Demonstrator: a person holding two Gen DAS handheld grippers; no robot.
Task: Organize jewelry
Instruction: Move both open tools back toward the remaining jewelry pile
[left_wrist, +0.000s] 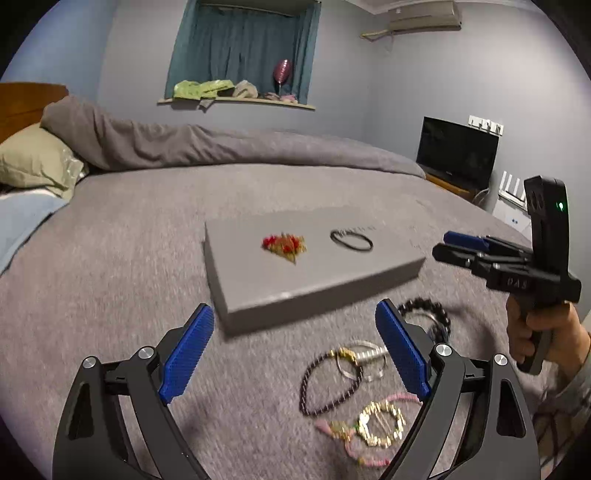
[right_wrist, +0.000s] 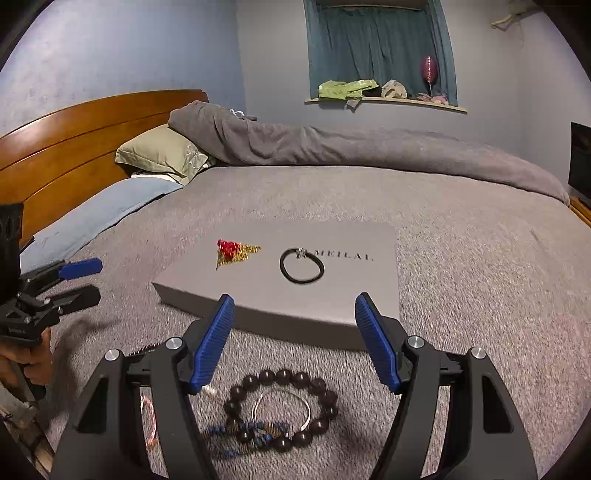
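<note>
A flat grey box (left_wrist: 258, 284) (right_wrist: 343, 306) lies on the bed. On it sit a red-and-gold ornament (left_wrist: 284, 244) (right_wrist: 233, 251) and a black band (left_wrist: 351, 240) (right_wrist: 301, 266). My left gripper (left_wrist: 295, 350) is open and empty above loose bracelets: a black beaded cord (left_wrist: 325, 384), silver bangles (left_wrist: 365, 360), a gold chain bracelet (left_wrist: 380, 424) and a pink one (left_wrist: 343, 439). My right gripper (right_wrist: 295, 343) is open and empty over a dark bead bracelet (right_wrist: 282, 410), a silver bangle (right_wrist: 282, 406) and a blue beaded string (right_wrist: 236, 432).
The grey bedspread (left_wrist: 129, 258) covers the bed. A rolled grey duvet (right_wrist: 332, 144), pillows (right_wrist: 162, 151) and a wooden headboard (right_wrist: 74, 136) are at the far side. A dark monitor (left_wrist: 456, 153) stands right of the bed. The right gripper shows in the left wrist view (left_wrist: 458, 247).
</note>
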